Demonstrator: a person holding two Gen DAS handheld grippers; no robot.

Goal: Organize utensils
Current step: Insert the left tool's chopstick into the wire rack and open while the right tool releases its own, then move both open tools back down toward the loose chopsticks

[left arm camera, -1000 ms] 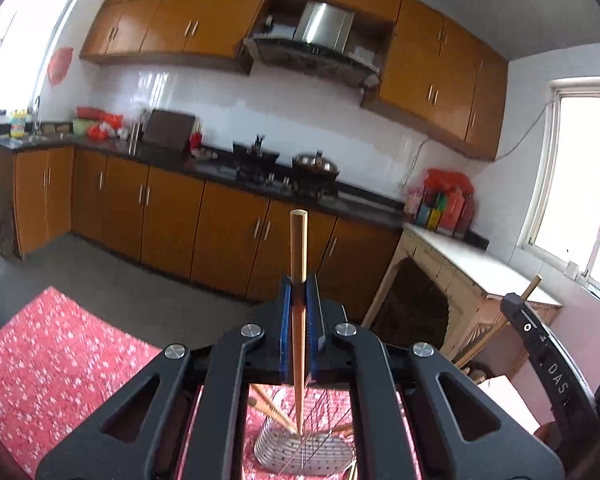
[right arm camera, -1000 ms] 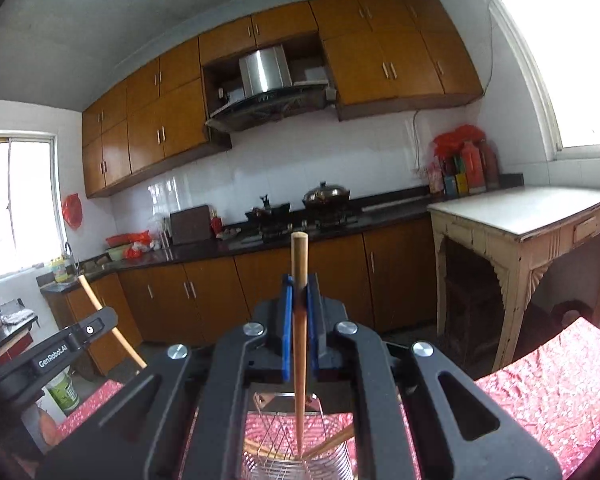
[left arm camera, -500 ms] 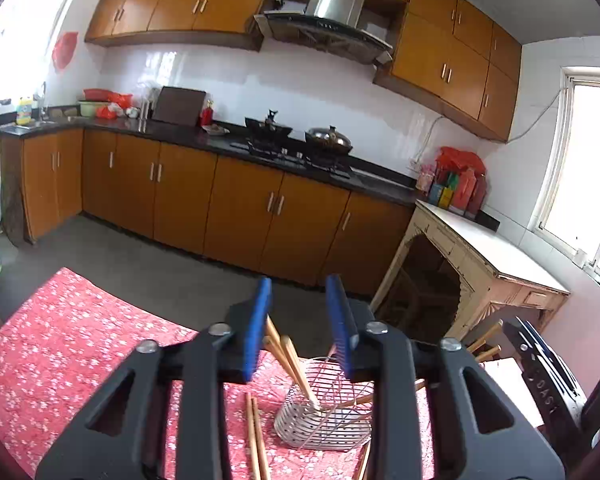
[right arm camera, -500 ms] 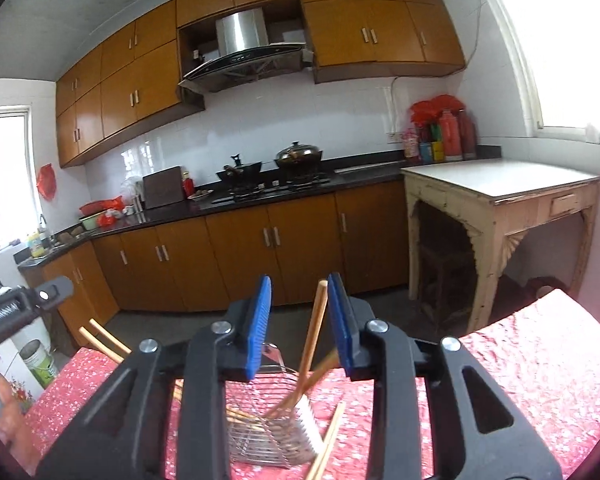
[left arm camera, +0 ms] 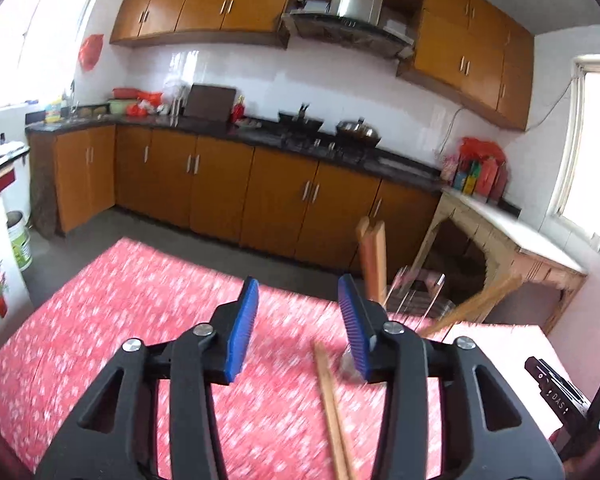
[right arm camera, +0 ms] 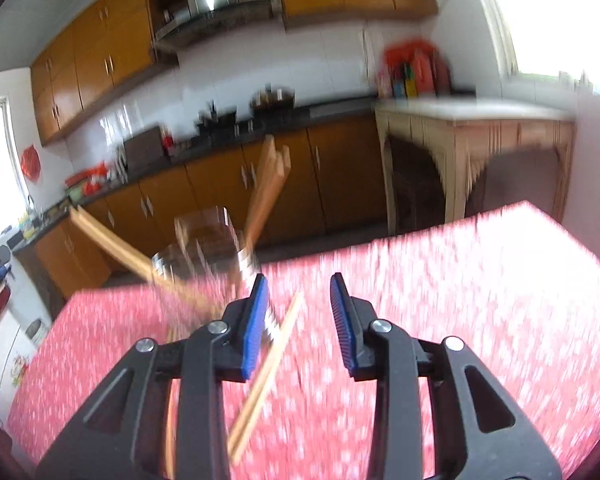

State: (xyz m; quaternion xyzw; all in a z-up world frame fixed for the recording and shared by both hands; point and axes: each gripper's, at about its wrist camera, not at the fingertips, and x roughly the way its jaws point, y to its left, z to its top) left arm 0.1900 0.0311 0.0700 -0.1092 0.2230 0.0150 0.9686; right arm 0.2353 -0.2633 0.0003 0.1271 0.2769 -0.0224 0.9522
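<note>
Both sets of tongs stand parted with nothing gripped: the left tongs [left arm camera: 298, 324] show their 2 blue ribbed pads moderately wide over the bench [left arm camera: 112, 300], which wears a red floral cloth, and the right tongs [right arm camera: 299, 320] sit a little narrower; the jaws of both have just been opening, and no stick lies pressed between either pair. The task's things, long pale wooden chopsticks, are in 2 places. Several stand leaning in the round wire-mesh metal utensil basket [right arm camera: 204, 248], seen blurred beyond the right tongs and partly hidden behind the left tongs' right finger in the left view. Loose ones remain flat on the cloth: a pair of loose chopsticks [left arm camera: 332, 412] below the left tongs, and another loose pair [right arm camera: 266, 376] lying slantwise under the right tongs, close to the left pad. Judging by this, the step in hand is the reach for the next sticks, with the sorting partly done. The next move calls for each set of tongs to sink over a stick, line the pads up across its length, and close on 1 stick or a neat pair without nudging the basket, which looks light enough to tip
</note>
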